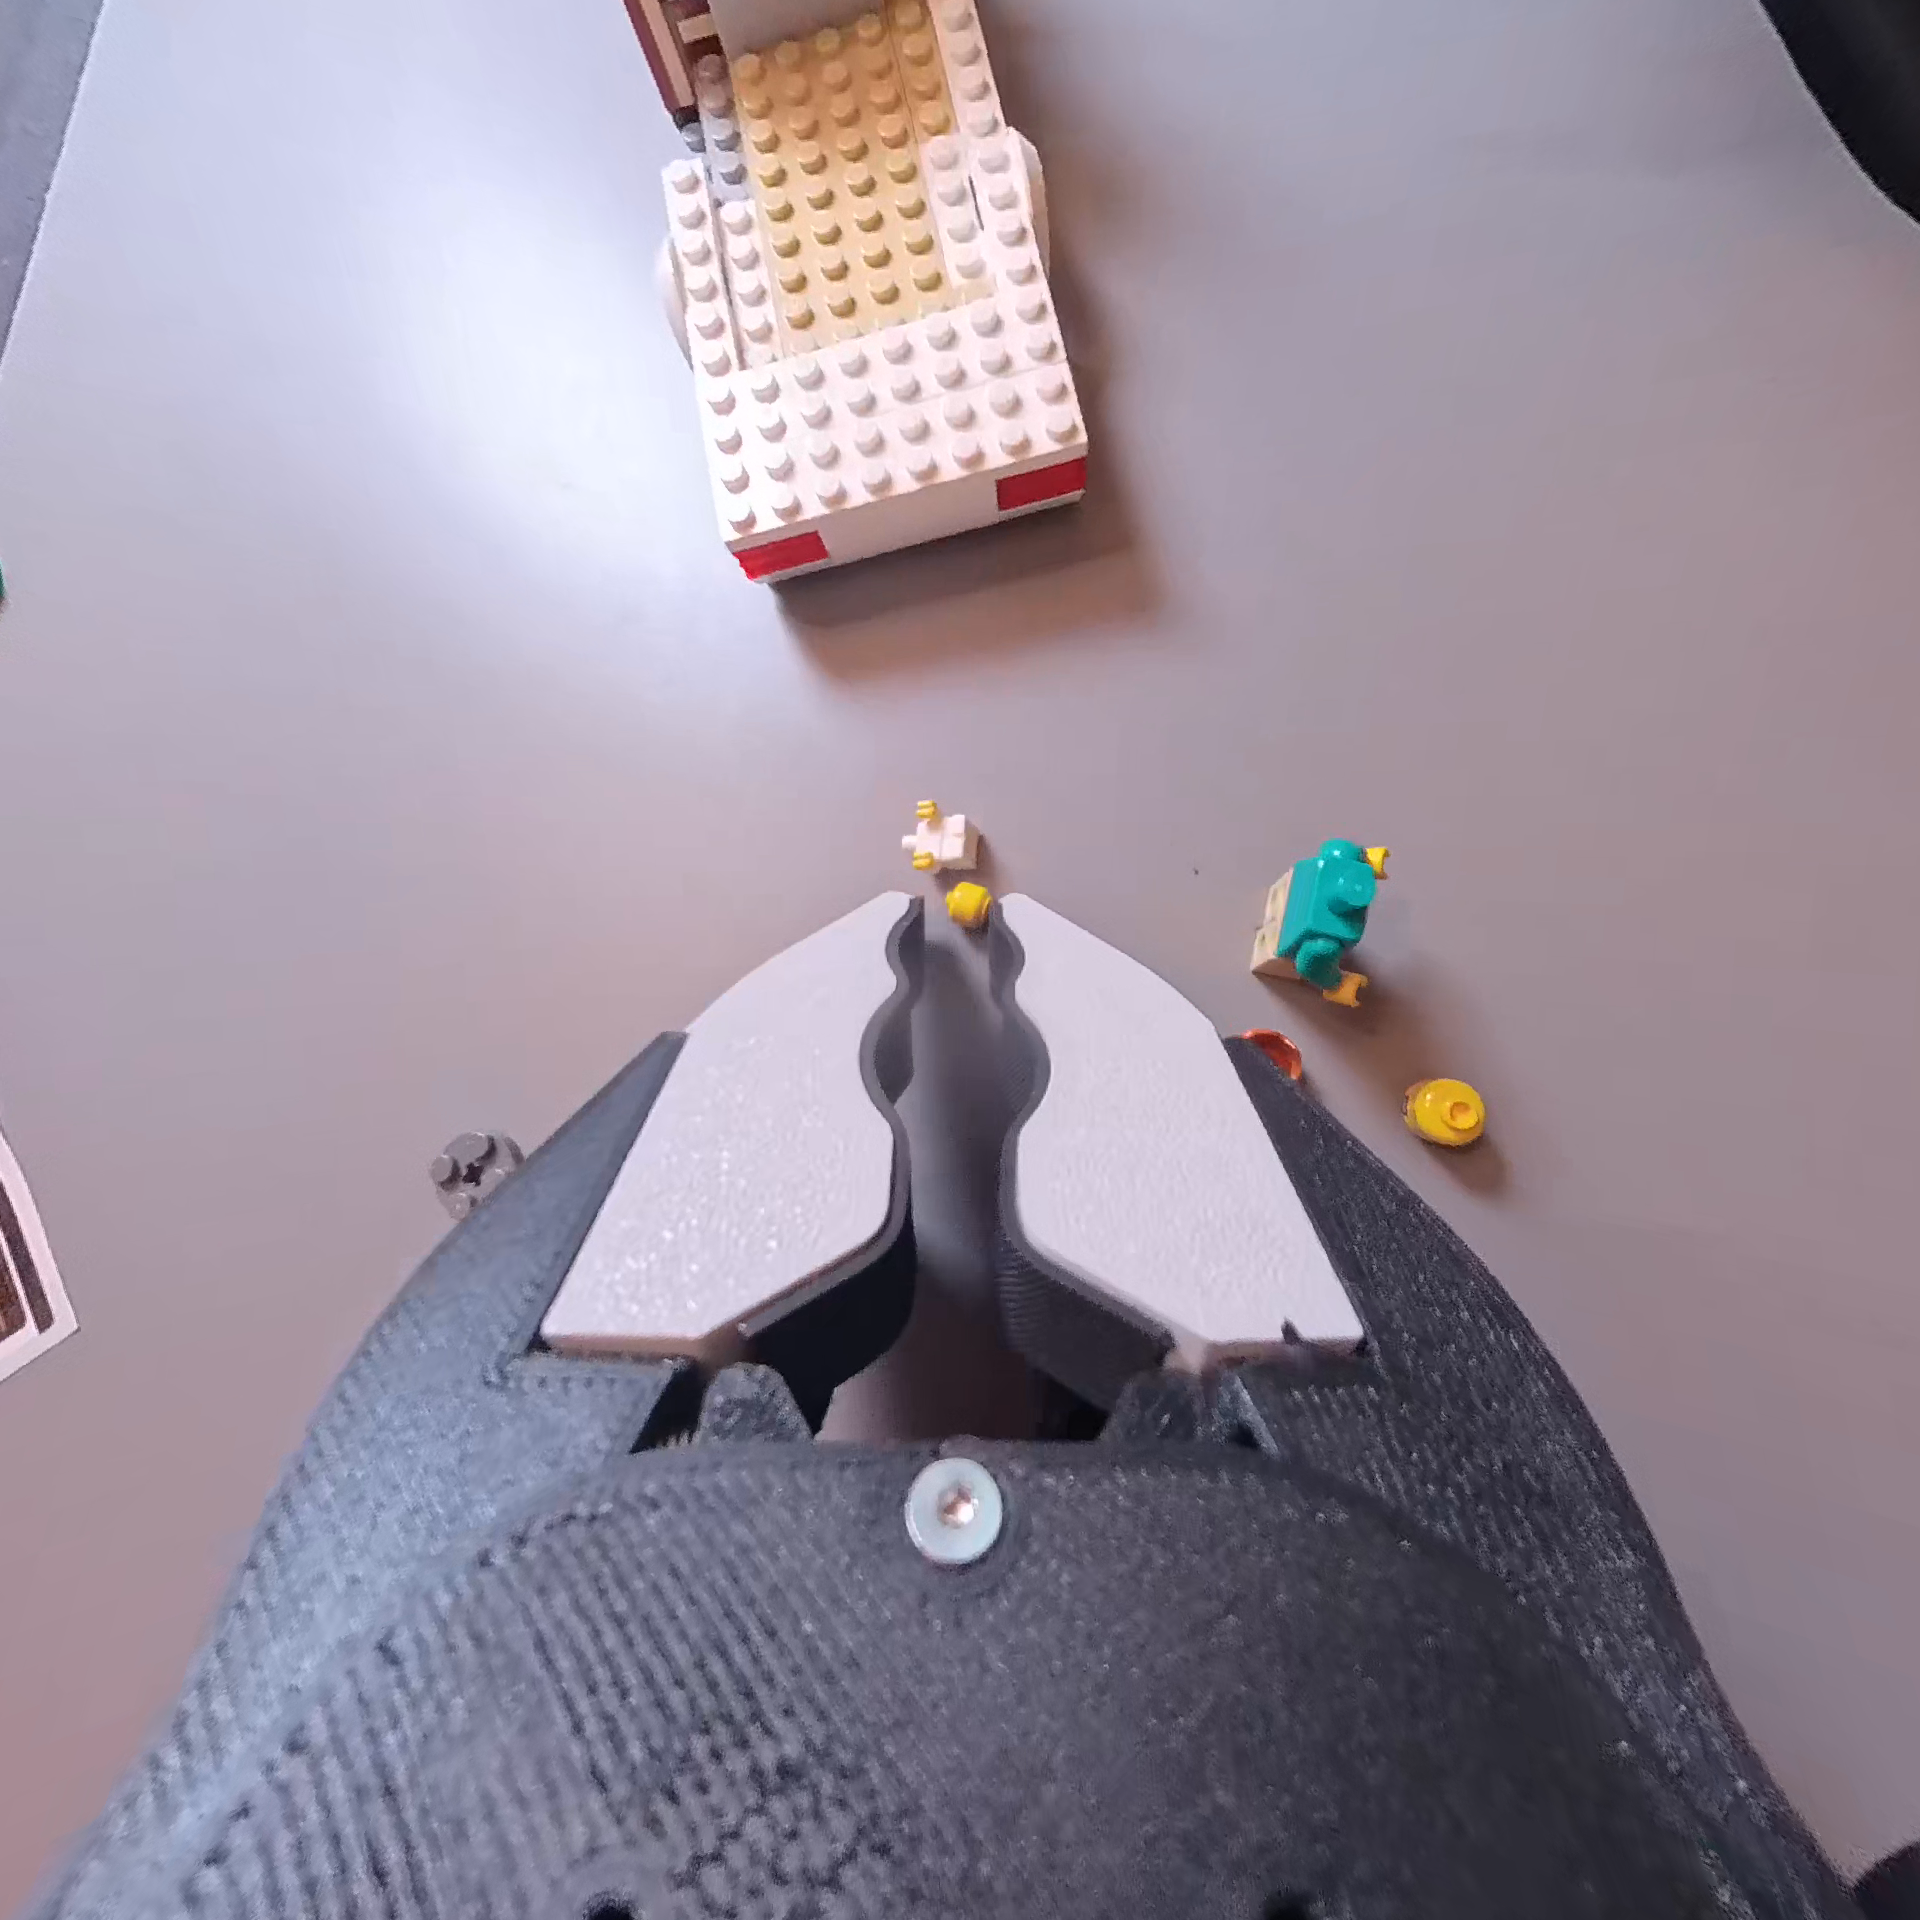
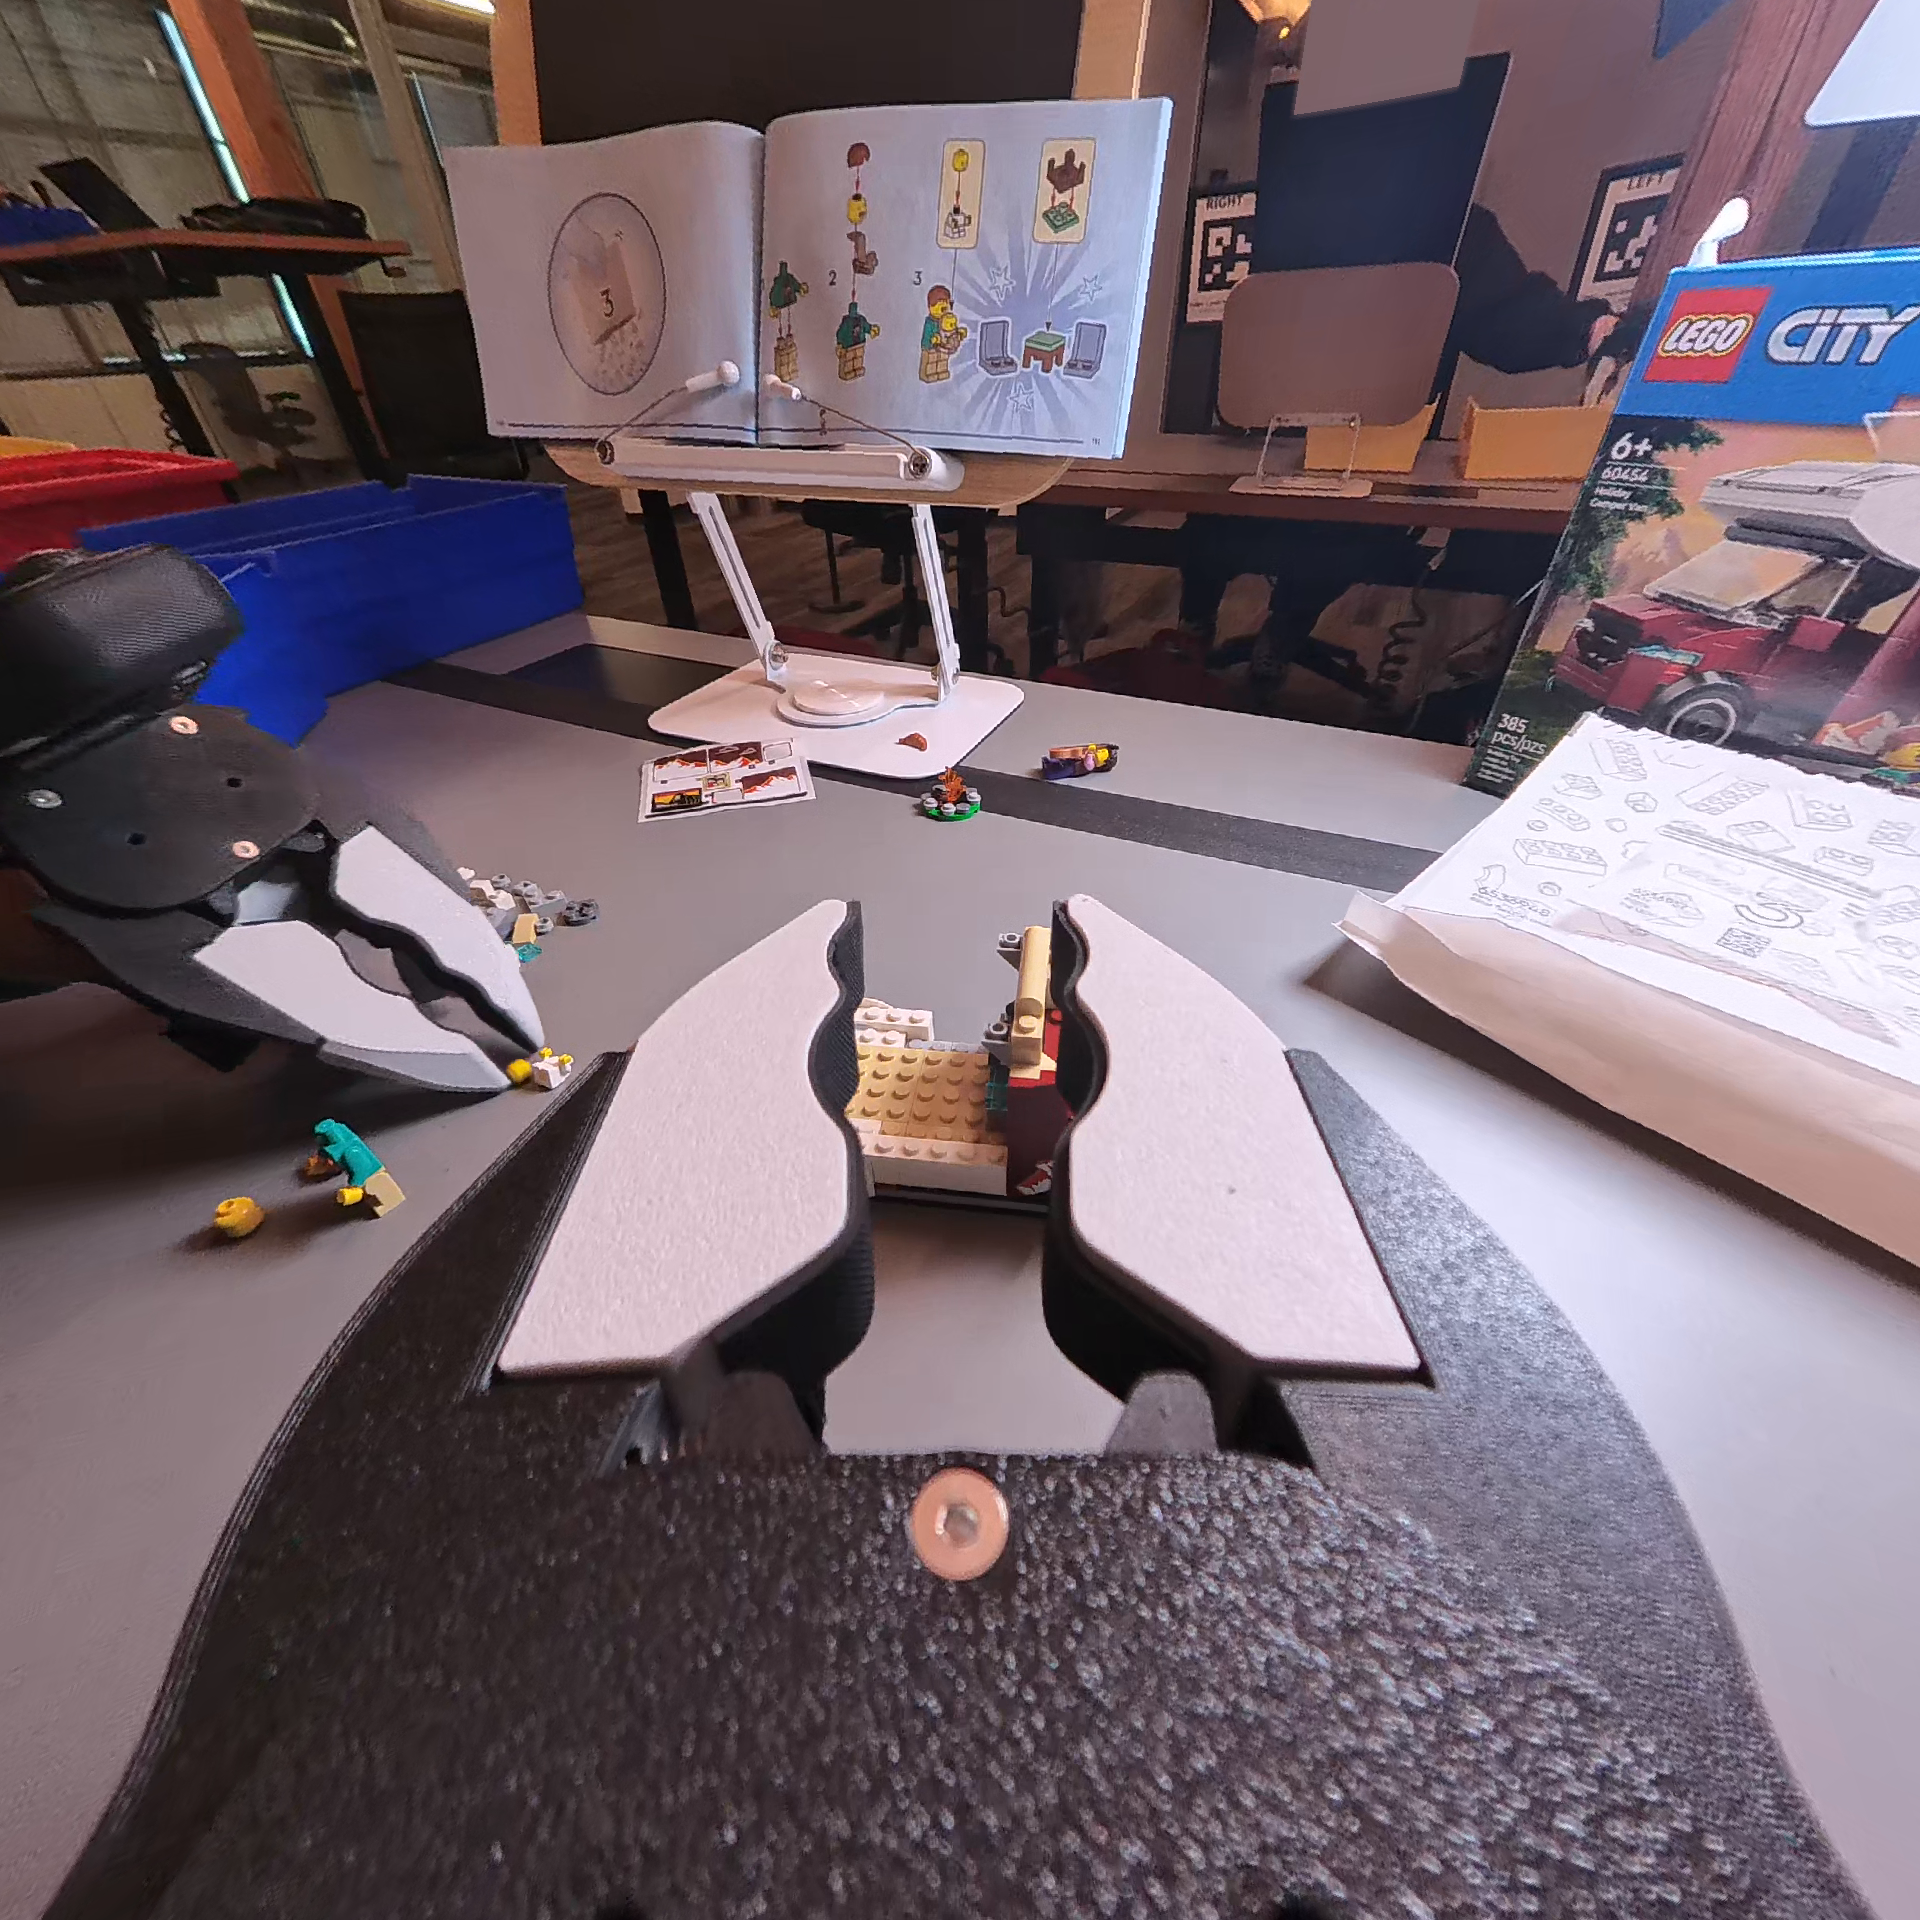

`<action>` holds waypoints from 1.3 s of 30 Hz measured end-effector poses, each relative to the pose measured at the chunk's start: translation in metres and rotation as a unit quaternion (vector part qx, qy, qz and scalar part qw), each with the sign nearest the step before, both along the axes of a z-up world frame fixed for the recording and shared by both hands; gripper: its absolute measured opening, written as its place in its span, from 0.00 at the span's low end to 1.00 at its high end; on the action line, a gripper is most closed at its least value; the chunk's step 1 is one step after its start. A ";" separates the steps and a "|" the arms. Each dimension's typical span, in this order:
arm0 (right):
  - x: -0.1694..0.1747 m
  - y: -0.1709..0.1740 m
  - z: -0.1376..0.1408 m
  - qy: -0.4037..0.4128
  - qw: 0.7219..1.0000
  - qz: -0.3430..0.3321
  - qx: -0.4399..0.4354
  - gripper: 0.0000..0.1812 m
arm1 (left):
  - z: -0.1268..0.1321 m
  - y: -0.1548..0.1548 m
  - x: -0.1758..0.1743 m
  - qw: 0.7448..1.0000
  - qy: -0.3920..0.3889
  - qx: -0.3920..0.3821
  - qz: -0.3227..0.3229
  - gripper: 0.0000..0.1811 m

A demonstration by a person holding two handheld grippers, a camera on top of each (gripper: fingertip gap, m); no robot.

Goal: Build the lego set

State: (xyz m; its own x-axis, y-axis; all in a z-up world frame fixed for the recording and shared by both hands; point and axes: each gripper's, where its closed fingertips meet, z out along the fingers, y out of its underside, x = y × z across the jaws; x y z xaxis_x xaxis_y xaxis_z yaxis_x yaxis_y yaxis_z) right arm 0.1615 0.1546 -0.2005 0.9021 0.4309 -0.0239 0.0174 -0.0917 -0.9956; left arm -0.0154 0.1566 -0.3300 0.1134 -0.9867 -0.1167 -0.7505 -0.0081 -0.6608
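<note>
Two grippers: my left gripper (image 1: 961,906) has its jaws slightly spread around a small yellow head (image 1: 967,904) on the table (image 1: 364,675); my right gripper (image 2: 956,914), jaws spread wide, straddles the white-and-tan camper build (image 2: 925,1112).

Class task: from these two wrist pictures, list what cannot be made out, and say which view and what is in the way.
- Left wrist view: the orange piece is mostly hidden behind the left gripper.
- Left wrist view: the white vehicle's front is cut off by the top edge.
- Right wrist view: the right gripper's fingers cover most of the vehicle.
- Right wrist view: the grey loose pieces are too small to identify.
</note>
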 end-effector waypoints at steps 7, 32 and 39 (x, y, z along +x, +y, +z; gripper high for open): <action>0.000 0.000 -0.001 0.001 1.000 0.002 -0.002 0.19 | 0.001 0.003 0.000 1.000 -0.005 0.000 0.011 0.11; -0.006 -0.003 0.002 -0.004 1.000 0.007 0.005 0.19 | 0.155 -0.005 -0.170 0.941 -0.186 0.156 0.234 0.00; -0.004 -0.004 0.008 0.001 1.000 -0.004 0.021 0.19 | 0.151 0.002 -0.292 0.907 -0.079 0.161 0.380 0.03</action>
